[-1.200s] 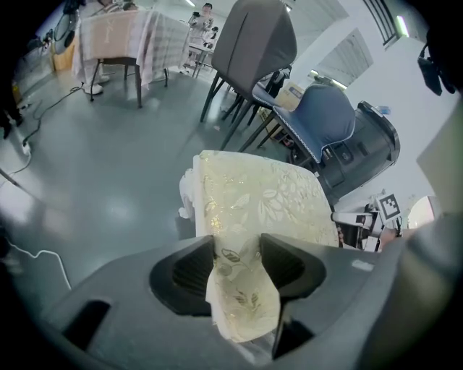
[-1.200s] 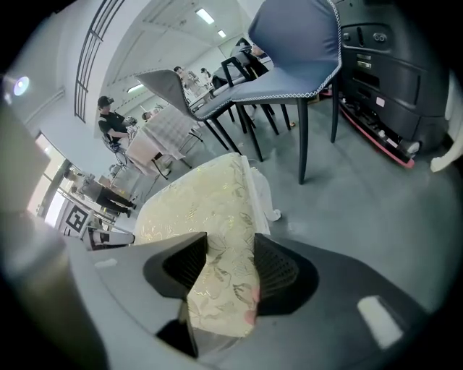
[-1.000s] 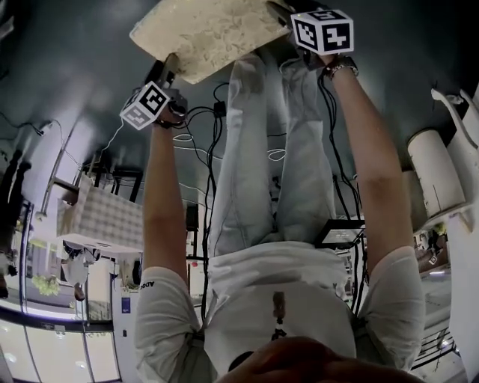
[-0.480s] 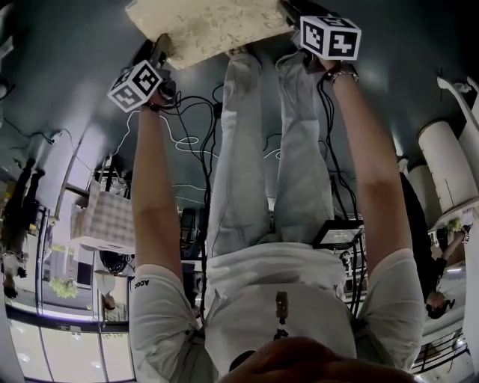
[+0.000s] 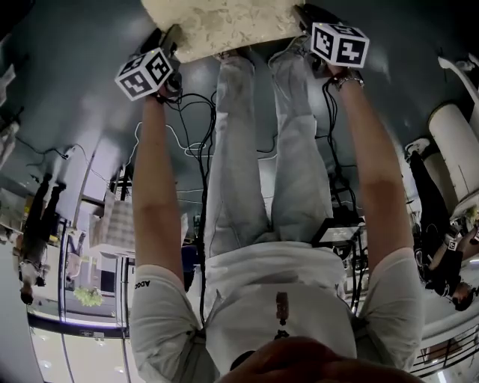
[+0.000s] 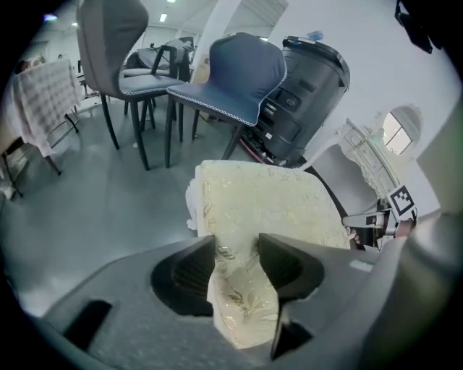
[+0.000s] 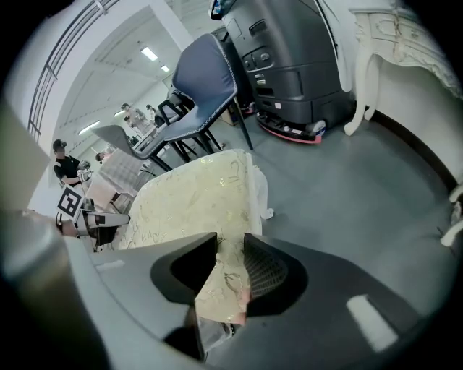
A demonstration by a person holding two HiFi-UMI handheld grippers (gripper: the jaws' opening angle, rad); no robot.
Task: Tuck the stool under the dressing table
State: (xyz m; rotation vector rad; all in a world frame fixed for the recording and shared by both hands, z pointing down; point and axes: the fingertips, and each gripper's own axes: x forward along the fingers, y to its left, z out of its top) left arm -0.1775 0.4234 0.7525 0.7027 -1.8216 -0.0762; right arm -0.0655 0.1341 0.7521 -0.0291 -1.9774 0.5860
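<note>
The stool [image 5: 224,26] has a cream, gold-patterned cushion and sits at the top of the head view, past the person's legs. My left gripper [image 5: 168,39] holds its left corner and my right gripper [image 5: 303,13] its right corner. In the left gripper view the cushion's [image 6: 268,206] corner fabric fills the gap of the left gripper [image 6: 237,249], whose jaws are closing on it. In the right gripper view the cushion's [image 7: 195,202] other corner is pinched in the right gripper [image 7: 230,249], also closing. The white carved dressing table [image 7: 394,32] stands at the upper right.
A black machine [image 6: 307,87] stands beyond the stool, also seen as a black machine [image 7: 289,50] beside the table leg. Blue-grey chairs [image 6: 239,69] and a grey chair [image 6: 108,36] stand to the left. Cables [image 5: 187,138] trail over the grey floor.
Both grippers and the stool have moved toward the top of the head view, away from the body. The stool has swung squarer to the person, and the left marker cube has rolled.
</note>
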